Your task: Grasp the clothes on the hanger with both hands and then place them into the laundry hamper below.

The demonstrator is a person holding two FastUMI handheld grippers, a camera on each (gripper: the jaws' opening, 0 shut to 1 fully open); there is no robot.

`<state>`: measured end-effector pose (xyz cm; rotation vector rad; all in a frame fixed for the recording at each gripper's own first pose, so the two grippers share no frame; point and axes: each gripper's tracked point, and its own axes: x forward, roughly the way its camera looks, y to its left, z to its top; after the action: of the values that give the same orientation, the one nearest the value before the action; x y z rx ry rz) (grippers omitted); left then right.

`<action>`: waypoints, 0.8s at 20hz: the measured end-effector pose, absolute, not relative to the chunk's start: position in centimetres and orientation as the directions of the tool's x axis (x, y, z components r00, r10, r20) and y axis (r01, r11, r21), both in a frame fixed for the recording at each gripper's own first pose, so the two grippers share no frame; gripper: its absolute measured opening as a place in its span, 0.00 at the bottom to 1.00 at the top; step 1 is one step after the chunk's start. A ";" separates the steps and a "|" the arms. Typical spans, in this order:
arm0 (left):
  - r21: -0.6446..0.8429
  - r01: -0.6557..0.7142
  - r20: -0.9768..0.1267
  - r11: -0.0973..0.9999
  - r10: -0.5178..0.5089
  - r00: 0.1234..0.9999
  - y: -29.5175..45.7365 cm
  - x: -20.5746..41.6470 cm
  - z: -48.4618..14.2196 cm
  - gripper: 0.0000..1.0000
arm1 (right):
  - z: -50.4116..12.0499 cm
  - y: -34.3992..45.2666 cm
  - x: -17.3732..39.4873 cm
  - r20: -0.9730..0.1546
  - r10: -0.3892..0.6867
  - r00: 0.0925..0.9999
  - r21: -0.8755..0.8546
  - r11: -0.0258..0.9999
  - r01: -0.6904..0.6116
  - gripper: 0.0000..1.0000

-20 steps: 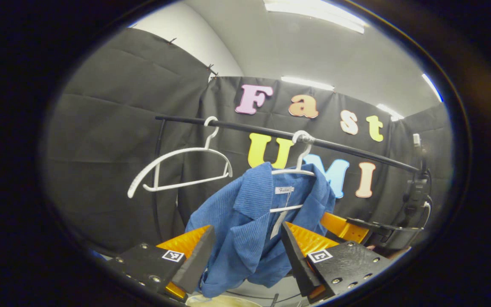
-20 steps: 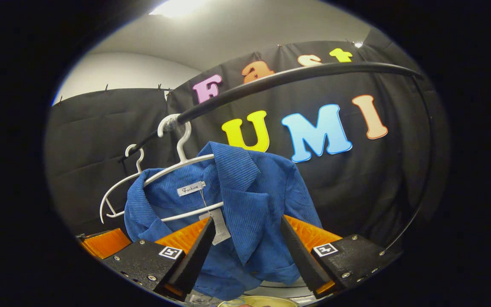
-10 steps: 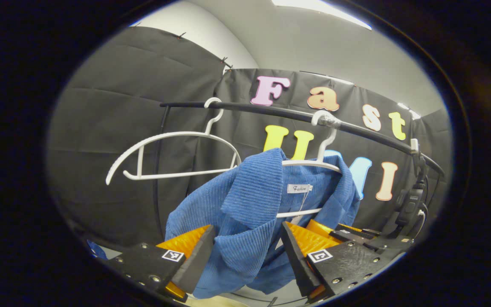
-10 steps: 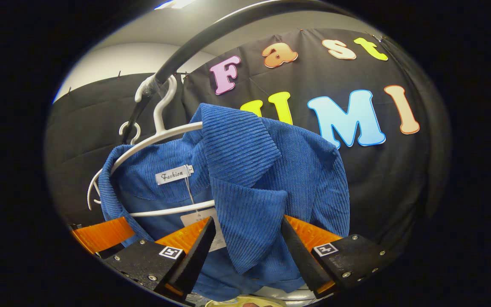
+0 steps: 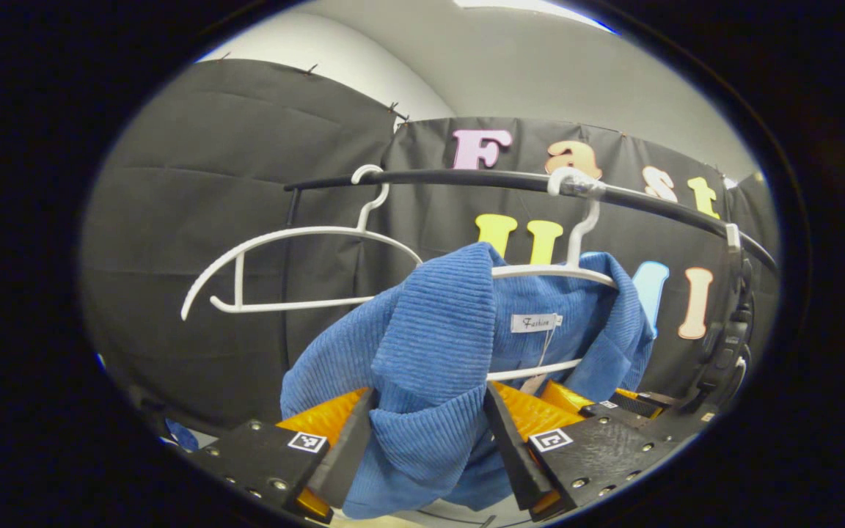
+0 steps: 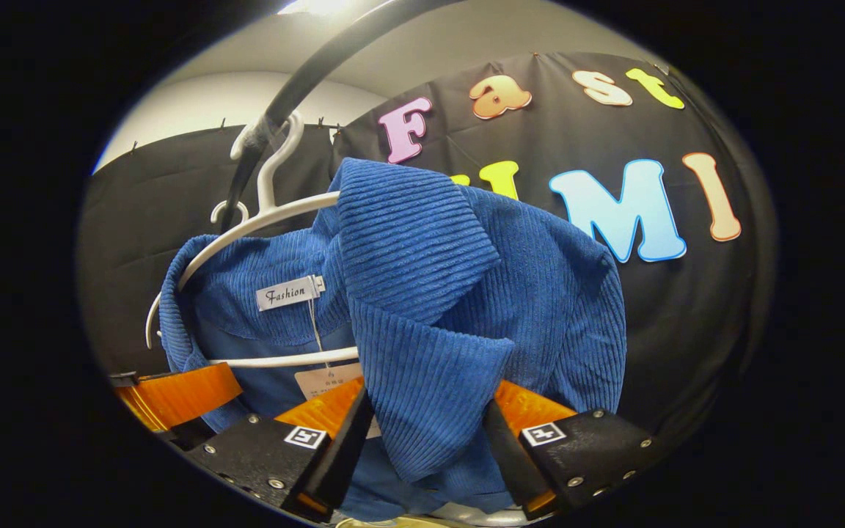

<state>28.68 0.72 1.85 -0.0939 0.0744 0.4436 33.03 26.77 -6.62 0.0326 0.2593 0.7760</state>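
Two hand-held grippers, each closer to the garment than a second ago. Left gripper view: left hand-held gripper (image 5: 426, 433) has advanced so the blue corduroy shirt (image 5: 430, 352) now sits between its fingers, which stand wide apart; the near lapel fold fills the gap and seems to brush both inner faces, no squeeze evident. Shirt hangs on a white hanger (image 5: 576, 271) hooked over the black rail (image 5: 466, 177); a second, bare hanger (image 5: 283, 268) hangs further along. Other gripper's fingers peek past the shirt at lower right. Right gripper view: right hand-held gripper (image 6: 428, 440) likewise moved in; the other lapel of the shirt (image 6: 422, 293) has grown large and drops between its wide-open fingers, cloth touching or nearly touching both, not pinched. Hanger (image 6: 268, 213) and rail (image 6: 305, 73) loom overhead. Reading: approach looks finished on both sides; closing on the fabric is the step due. Hamper below cannot be made out with certainty; a pale rim shows at bottom edge.
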 end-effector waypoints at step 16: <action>-0.211 -0.318 -0.040 0.925 0.316 0.948 -0.5 26.1 3.1 0.01 | -4.5 23.2 33.4 -0.154 0.713 0.684 0.175 0.701 -0.692 0.00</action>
<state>26.11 -0.49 3.15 -0.2169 0.0053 0.3253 33.35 23.24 -4.54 0.1054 0.2172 0.7890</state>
